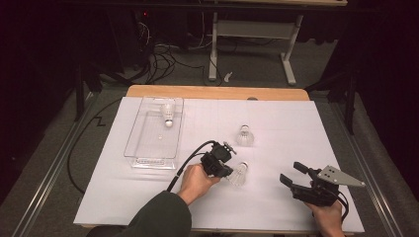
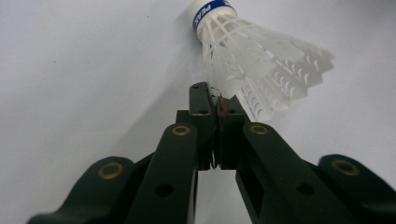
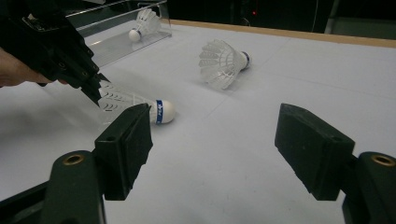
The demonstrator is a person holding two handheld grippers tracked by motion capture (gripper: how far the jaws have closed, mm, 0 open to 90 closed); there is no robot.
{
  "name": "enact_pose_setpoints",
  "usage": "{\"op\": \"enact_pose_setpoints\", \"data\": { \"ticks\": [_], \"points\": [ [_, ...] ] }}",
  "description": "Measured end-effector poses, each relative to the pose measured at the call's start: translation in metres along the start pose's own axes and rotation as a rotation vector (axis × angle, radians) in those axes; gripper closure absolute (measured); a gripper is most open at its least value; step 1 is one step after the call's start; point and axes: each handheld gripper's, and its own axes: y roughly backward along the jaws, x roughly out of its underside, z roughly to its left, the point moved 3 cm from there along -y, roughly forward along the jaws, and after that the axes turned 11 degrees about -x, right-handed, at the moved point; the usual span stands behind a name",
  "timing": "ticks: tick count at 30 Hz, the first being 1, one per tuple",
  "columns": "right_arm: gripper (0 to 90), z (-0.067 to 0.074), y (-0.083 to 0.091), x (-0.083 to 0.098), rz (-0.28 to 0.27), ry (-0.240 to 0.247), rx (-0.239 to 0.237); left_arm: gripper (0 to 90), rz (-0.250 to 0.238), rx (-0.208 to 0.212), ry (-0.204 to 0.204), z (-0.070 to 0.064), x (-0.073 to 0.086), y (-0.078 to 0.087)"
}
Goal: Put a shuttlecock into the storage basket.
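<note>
Clear plastic tray (image 1: 143,148) at surface (image 1: 276,207) left: one shuttlecock (image 1: 168,113) inside. Left tool (image 2: 216,105) clamped on feather edge of blue-banded shuttlecock (image 2: 252,56), lying mid-surface. Right tool (image 3: 215,144) wide apart, holding nothing.

We see a clear rectangular plastic tray (image 1: 148,148) on the left of the white-covered wooden bench (image 1: 276,128), and inside it, at the far end, a white feathered shuttlecock (image 1: 168,114) lying with its cork towards us. Another white shuttlecock with a blue band (image 1: 244,135) rests on the bench's middle, well apart from the tray. Beyond the bench, black cables (image 1: 163,57) trail across the grey floor beside a white metal frame (image 1: 252,29).
</note>
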Motion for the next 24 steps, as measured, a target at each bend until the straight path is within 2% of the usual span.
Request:
{"op": "enact_pose_setpoints", "data": {
  "ticks": [8,24],
  "points": [
    [27.7,0.0,0.0,0.0,0.003,-0.002,-0.001,89.6,0.006,0.008,-0.007,0.001,0.0,0.001],
    [27.8,0.0,0.0,0.0,0.005,-0.001,0.001,89.9,-0.01,0.029,-0.009,0.003,0.002,0.014]
  ]
}}
